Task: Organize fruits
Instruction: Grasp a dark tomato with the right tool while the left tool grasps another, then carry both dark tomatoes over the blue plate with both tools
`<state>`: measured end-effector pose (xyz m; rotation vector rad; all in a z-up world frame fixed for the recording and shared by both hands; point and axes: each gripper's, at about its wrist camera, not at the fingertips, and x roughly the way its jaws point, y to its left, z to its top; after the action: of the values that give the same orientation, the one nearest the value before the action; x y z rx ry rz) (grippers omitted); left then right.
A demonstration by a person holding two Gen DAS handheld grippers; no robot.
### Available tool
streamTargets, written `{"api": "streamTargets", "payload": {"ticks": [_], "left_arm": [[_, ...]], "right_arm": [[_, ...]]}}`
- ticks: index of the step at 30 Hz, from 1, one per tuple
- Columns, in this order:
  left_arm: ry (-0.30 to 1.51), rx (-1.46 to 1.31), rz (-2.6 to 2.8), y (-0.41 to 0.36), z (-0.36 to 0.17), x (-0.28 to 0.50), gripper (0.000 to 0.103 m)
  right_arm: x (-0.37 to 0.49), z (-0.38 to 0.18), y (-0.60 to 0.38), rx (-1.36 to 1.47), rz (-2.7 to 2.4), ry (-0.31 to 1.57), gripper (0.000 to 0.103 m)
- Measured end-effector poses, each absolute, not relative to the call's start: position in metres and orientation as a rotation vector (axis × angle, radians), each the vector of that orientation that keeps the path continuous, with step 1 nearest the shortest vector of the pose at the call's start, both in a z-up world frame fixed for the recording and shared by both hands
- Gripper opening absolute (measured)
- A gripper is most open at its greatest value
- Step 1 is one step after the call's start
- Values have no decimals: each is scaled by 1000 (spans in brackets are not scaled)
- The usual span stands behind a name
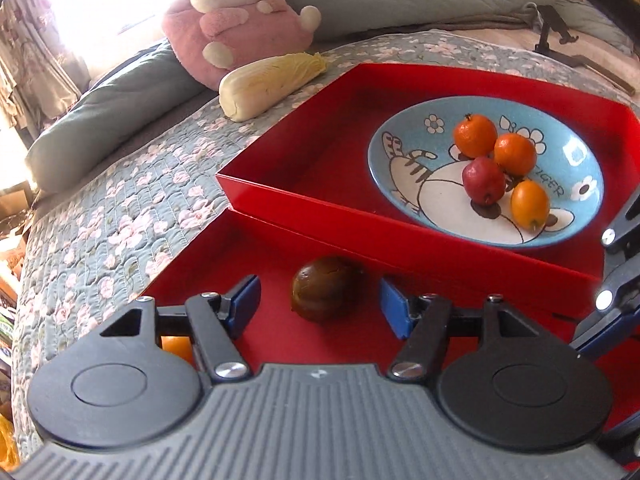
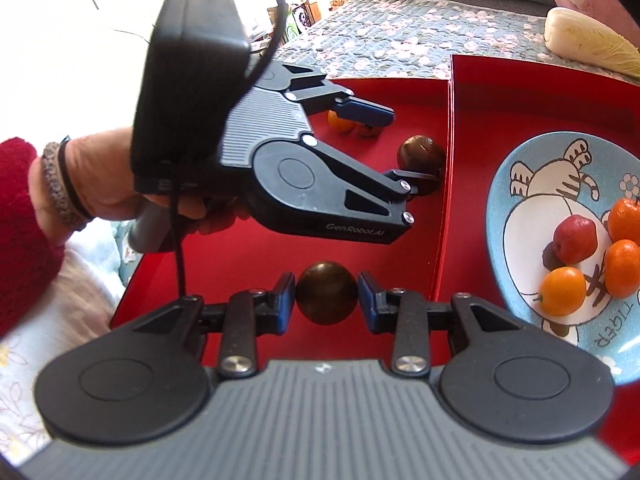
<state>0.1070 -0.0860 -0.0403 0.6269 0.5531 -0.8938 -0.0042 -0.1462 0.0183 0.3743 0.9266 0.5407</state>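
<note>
My left gripper [image 1: 318, 306] is open, its blue pads either side of a dark brown round fruit [image 1: 326, 293] lying in the near red tray [image 1: 280, 332]. In the right wrist view the left gripper [image 2: 394, 148] reaches toward that fruit [image 2: 420, 154]. My right gripper [image 2: 327, 300] is shut on a second dark brown fruit [image 2: 327, 298] above the same tray [image 2: 240, 256]. A blue cat-pattern plate [image 1: 400, 152] in the far red tray [image 1: 320, 128] holds three orange fruits [image 1: 475, 136] and a red one [image 1: 484, 180]. Small orange fruits [image 2: 340, 122] lie behind the left gripper.
The trays rest on a floral quilt [image 1: 120, 216]. A napa cabbage [image 1: 272, 84] and a pink plush rabbit [image 1: 240, 20] lie beyond the far tray. A grey bolster [image 1: 100, 128] lies left. A black stand [image 1: 556, 36] sits at the back right.
</note>
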Motion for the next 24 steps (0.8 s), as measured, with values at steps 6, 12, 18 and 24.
{"api": "streamTargets", "payload": {"ticks": [6, 12, 18, 24], "left_arm": [[541, 689, -929, -90, -50, 113, 62], [533, 685, -944, -91, -51, 115, 46], [577, 628, -906, -86, -48, 112, 46], [658, 564, -834, -81, -42, 104, 45]], "right_arm": [[-5, 18, -147, 379, 543, 929, 37], [-6, 20, -145, 389, 537, 927, 37], [-12, 23, -151, 401, 519, 909, 37], [-25, 32, -159, 421, 493, 871, 38]]}}
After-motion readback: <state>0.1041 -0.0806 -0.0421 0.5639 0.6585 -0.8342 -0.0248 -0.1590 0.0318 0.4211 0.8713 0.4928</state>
